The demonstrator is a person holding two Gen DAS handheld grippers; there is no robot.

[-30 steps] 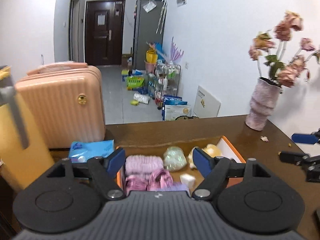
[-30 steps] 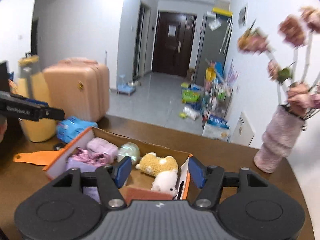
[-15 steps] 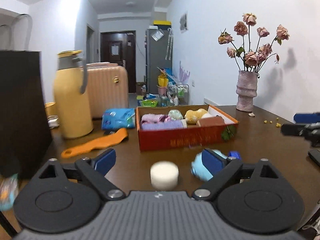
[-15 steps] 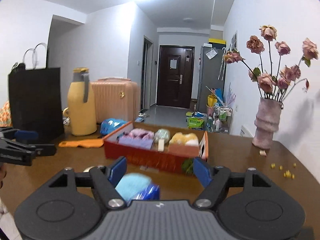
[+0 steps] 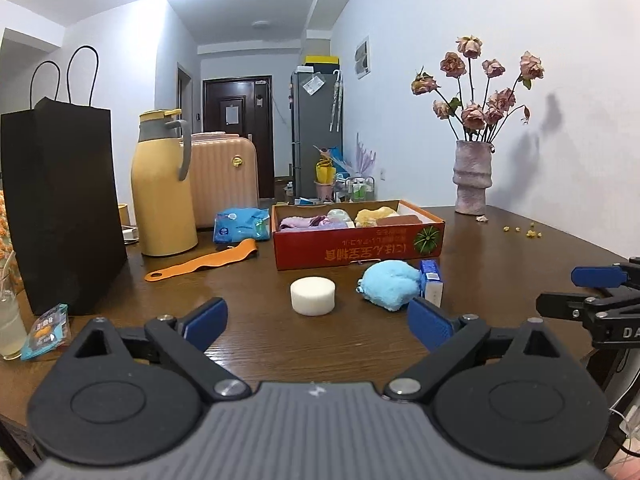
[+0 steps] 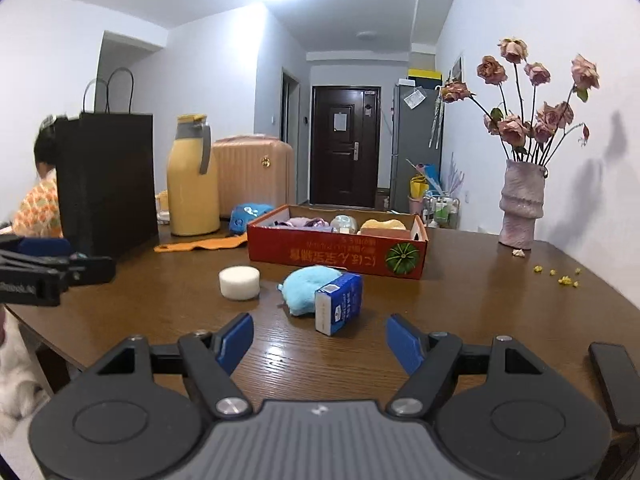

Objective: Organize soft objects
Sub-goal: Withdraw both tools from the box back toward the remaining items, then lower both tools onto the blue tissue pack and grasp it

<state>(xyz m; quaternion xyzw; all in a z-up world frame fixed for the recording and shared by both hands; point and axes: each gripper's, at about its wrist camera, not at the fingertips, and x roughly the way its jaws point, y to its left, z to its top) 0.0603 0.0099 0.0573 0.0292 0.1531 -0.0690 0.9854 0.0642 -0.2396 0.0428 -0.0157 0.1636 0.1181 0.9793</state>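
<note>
A red cardboard box (image 5: 356, 252) (image 6: 336, 254) stands mid-table holding pink and purple cloths, a yellow plush and other soft items. In front of it lie a white round sponge (image 5: 312, 295) (image 6: 239, 282), a light-blue plush (image 5: 390, 284) (image 6: 306, 288) and a small blue-and-white carton (image 5: 431, 280) (image 6: 338, 304). My left gripper (image 5: 318, 320) hovers low over the table short of the sponge; its jaws are opening, with nothing between them. My right gripper (image 6: 320, 340) is open and empty, just short of the carton.
At the left stand a black paper bag (image 5: 64, 208) and a yellow jug (image 5: 162, 188), with an orange strap (image 5: 204, 264) and a blue wipes pack (image 5: 240, 224) beside them. A vase of dried roses (image 5: 472, 178) is at the back right. A person (image 6: 38, 200) sits behind the bag.
Both grippers have drawn back from above the box and sunk toward the table, so the sponge, plush and carton now lie ahead. The left jaws have spread wider.
</note>
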